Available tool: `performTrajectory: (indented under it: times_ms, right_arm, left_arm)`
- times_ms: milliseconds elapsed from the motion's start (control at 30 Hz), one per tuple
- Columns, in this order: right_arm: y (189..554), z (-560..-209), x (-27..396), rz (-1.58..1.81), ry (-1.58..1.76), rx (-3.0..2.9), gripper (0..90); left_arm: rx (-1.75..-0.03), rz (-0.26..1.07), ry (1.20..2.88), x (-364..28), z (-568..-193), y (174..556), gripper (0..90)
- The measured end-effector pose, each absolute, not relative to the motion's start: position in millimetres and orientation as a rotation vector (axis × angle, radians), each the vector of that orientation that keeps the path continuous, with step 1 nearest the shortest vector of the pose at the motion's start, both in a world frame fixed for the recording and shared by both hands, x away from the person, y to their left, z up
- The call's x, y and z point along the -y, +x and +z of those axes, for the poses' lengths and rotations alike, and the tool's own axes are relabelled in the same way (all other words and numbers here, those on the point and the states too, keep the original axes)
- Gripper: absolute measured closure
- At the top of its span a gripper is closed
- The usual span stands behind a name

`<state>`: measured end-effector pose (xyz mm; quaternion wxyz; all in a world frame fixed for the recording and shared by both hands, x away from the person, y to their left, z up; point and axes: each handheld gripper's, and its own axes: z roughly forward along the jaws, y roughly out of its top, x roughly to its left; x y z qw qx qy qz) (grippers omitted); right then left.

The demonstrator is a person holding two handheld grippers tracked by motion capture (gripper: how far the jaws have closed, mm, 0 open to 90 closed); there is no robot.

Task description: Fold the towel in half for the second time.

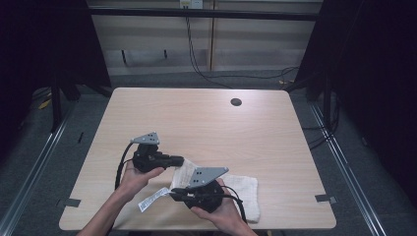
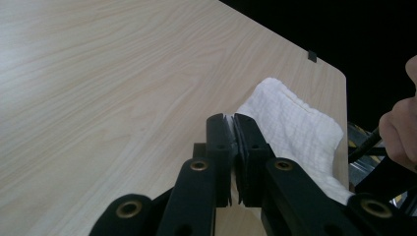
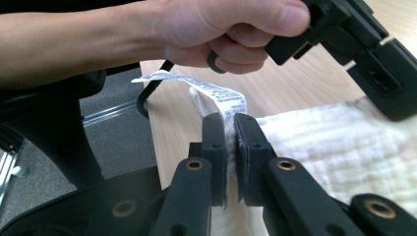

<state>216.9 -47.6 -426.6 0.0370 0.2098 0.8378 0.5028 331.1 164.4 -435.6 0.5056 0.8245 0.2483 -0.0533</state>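
Note:
A white waffle-weave towel (image 1: pixel 243 191) lies near the table's front edge, its left end lifted. My left gripper (image 1: pixel 181 161) points right and is shut on the towel's upper left corner; in the left gripper view the jaws (image 2: pixel 234 118) pinch the cloth edge while the towel (image 2: pixel 295 128) trails away behind them. My right gripper (image 1: pixel 173 192) points left and is shut on the near left corner. In the right gripper view its jaws (image 3: pixel 230 120) clamp the towel (image 3: pixel 334 147) just below its printed care label (image 3: pixel 211 88), which sticks out to the left.
The light wooden table (image 1: pixel 196 118) has a dark cable hole (image 1: pixel 236 102) at the back right. Tape marks sit at the front corners (image 1: pixel 73 202). Cables run over the floor behind the table. A hand (image 3: pixel 221 29) holds the left gripper close above the right one.

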Motion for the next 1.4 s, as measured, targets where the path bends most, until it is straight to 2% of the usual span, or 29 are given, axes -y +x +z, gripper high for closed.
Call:
performTrajectory:
  times_ms: [333, 567, 833, 1067, 1267, 1400]
  right_arm:
    - [221, -407, 39, 1.611, 0.602, -2.514, 84.1]
    - [225, -393, 28, 1.644, 0.572, -2.463, 84.1]
    - [225, -422, 42, 1.565, 0.669, -2.518, 84.0]
    - [221, -413, 56, 1.541, 0.698, -2.493, 84.0]
    - [220, -429, 70, 1.538, 0.772, -2.491, 84.0]
    - [217, -425, 75, 1.543, 0.773, -2.480, 84.0]
  left_arm:
    - [-0.624, -0.103, 1.935, -181, -424, 331, 86.4]
    - [-0.622, -0.036, 1.931, -194, -414, 332, 86.4]
    - [-0.622, -0.075, 2.004, -169, -431, 339, 86.4]
    - [-0.613, -0.105, 2.026, -145, -435, 340, 86.4]
    - [-0.623, -0.117, 2.021, -134, -443, 343, 86.4]
    - [-0.586, -0.120, 2.029, -120, -436, 341, 86.4]
